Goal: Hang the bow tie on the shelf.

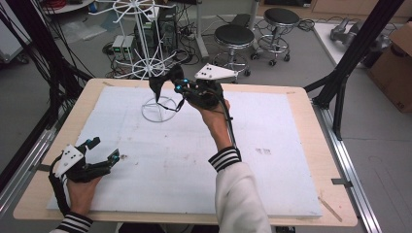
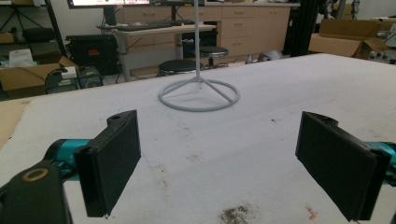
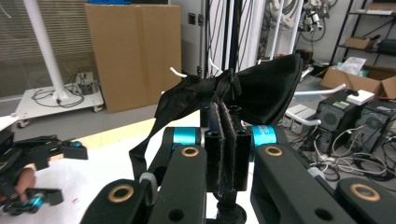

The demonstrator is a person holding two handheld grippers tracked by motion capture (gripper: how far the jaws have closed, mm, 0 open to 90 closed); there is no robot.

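R gripper [image 3: 227, 140]: jaws closed tight on the knot of a black fabric bow tie [image 3: 233, 95], wings spread either side above the jaw tips, thin strap hanging down on one side. In high view R gripper [image 1: 167, 87] is held up in the air, bow tie [image 1: 163, 83] directly above the base ring of the white wire display rack [image 1: 159, 109], close to its centre pole and just under the lower ring of hooks. White hook tips [image 3: 177, 71] visible right behind the tie in R gripper view; cannot tell if any hook is through the strap yet.

L gripper [image 1: 99, 153]: jaws wide apart, holding nothing, low over the white foam board [image 1: 272, 170], well away from the rack toward the near-left corner. L gripper view: rack base [image 2: 199, 93] ahead, board between bare apart from stains.

Status (judgement): pick-up done, tie carried to rack. Left: get strap onto a hook, release, withdraw. Approx. mid-to-late stage.
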